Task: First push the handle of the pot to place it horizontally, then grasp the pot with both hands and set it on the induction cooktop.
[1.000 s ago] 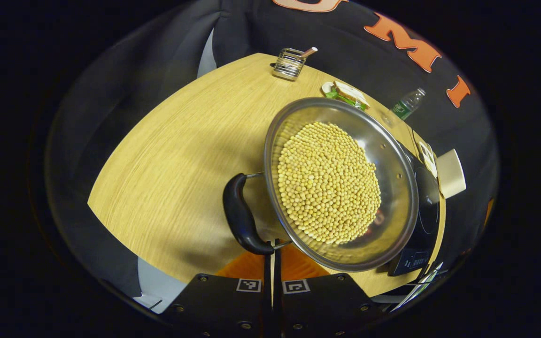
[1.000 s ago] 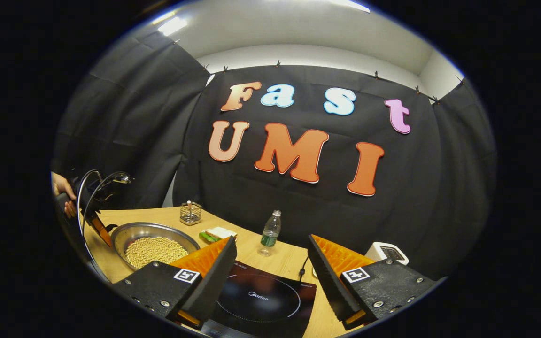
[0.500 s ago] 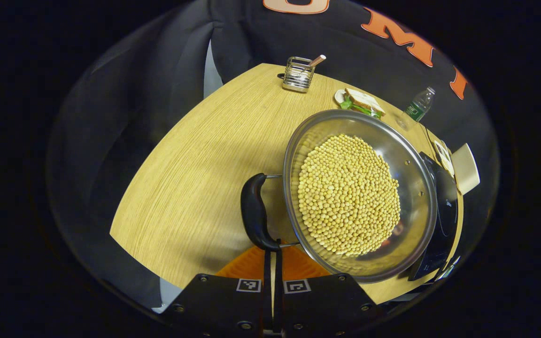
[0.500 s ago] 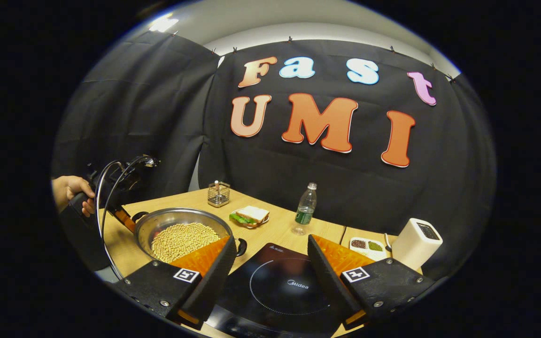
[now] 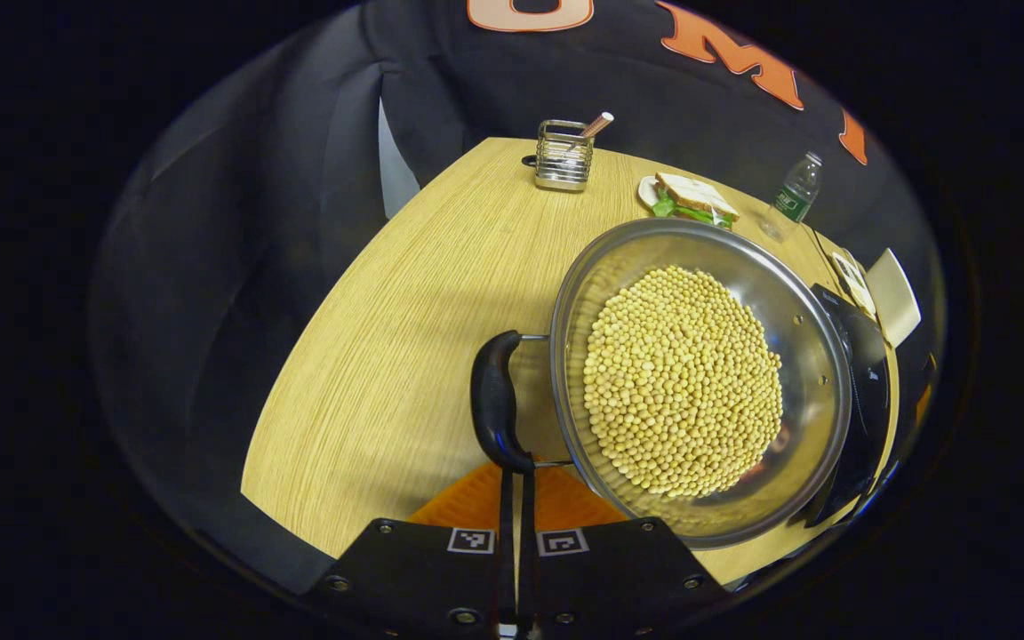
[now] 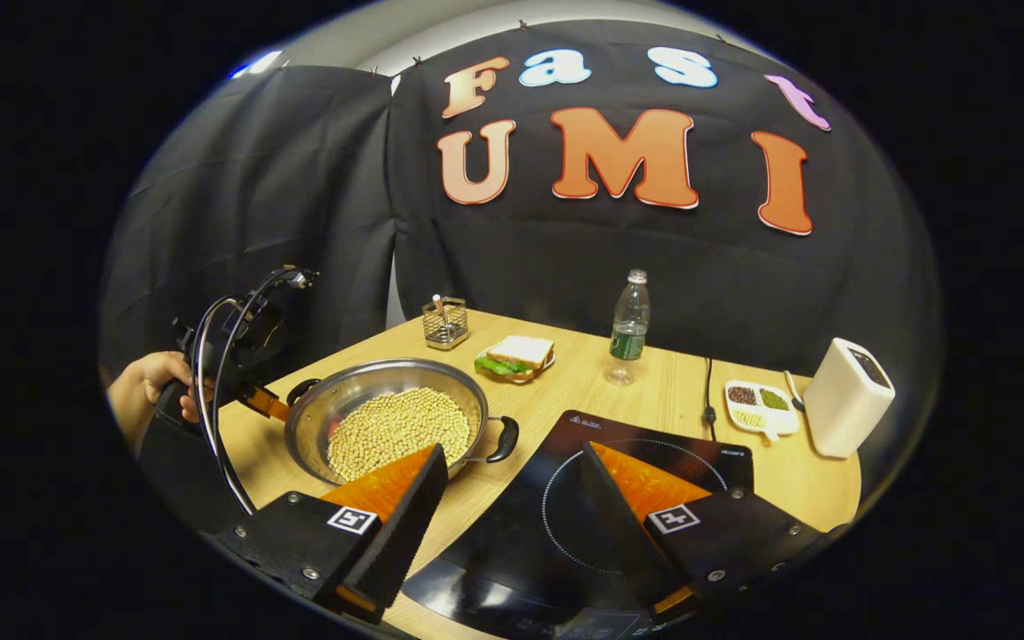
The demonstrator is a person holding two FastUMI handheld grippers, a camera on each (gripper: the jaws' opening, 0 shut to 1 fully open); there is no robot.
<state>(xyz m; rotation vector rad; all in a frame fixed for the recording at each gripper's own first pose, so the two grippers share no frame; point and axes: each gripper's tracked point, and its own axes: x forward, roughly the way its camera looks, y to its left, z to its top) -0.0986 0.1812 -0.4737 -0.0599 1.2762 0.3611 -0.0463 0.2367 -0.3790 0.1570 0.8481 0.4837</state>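
Note:
A steel pot full of yellow beans sits on the wooden table. My left gripper is shut, its fingertips meeting against the near end of the pot's black left handle. In the right gripper view the same pot lies at the left, its other black handle pointing toward the black induction cooktop. A hand holds the left gripper at the pot's far side. My right gripper hangs open above the cooktop's near-left edge, holding nothing.
At the back of the table stand a wire holder, a sandwich on a plate and a water bottle. To the right are a small dish of beans, a white box and the cooktop's cable.
The right gripper view has tipped downward, showing more table and cooktop. In the left gripper view the pot and its handle have drifted right, with the shut fingers staying at the handle's end.

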